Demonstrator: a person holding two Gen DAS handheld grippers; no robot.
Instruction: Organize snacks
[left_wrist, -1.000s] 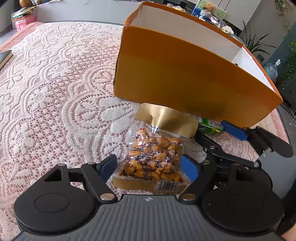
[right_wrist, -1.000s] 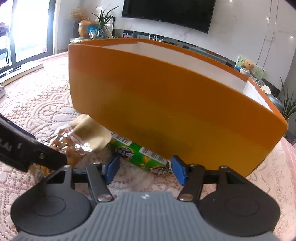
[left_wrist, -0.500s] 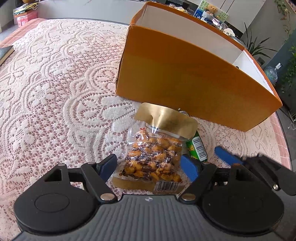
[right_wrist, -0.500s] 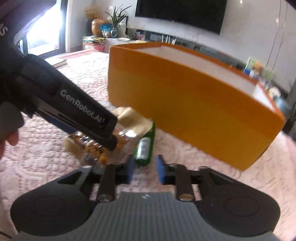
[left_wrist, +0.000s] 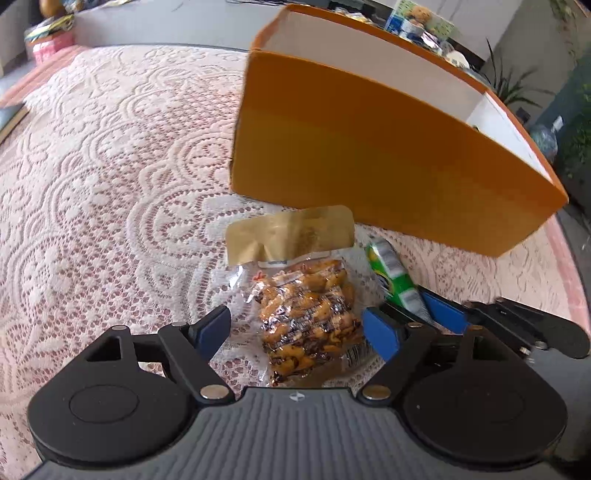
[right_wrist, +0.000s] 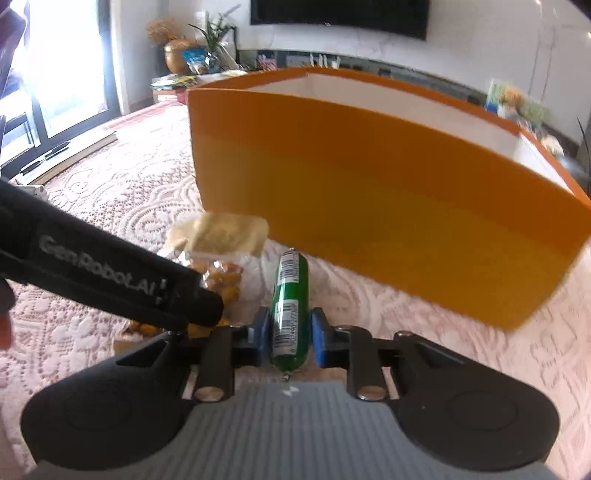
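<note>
Two snacks lie on the lace-covered bench (left_wrist: 92, 177) beside the orange box (right_wrist: 369, 206). Right gripper (right_wrist: 290, 334) fingers have just been closing around the green sausage (right_wrist: 290, 306) (pads look touching). Left gripper (left_wrist: 295, 328) fingers released, straddling the nut packet (left_wrist: 306, 306). Next: lift sausage over the box wall.

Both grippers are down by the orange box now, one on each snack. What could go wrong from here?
1. The right gripper has just been closing around the green sausage stick; it is round and glossy and held near one end, so it may swivel or slip when lifted.
2. The left gripper is open around the peanut bag; the two grippers sit close and could knock together.
3. The orange box wall is tall; a low carry may hit it.
</note>
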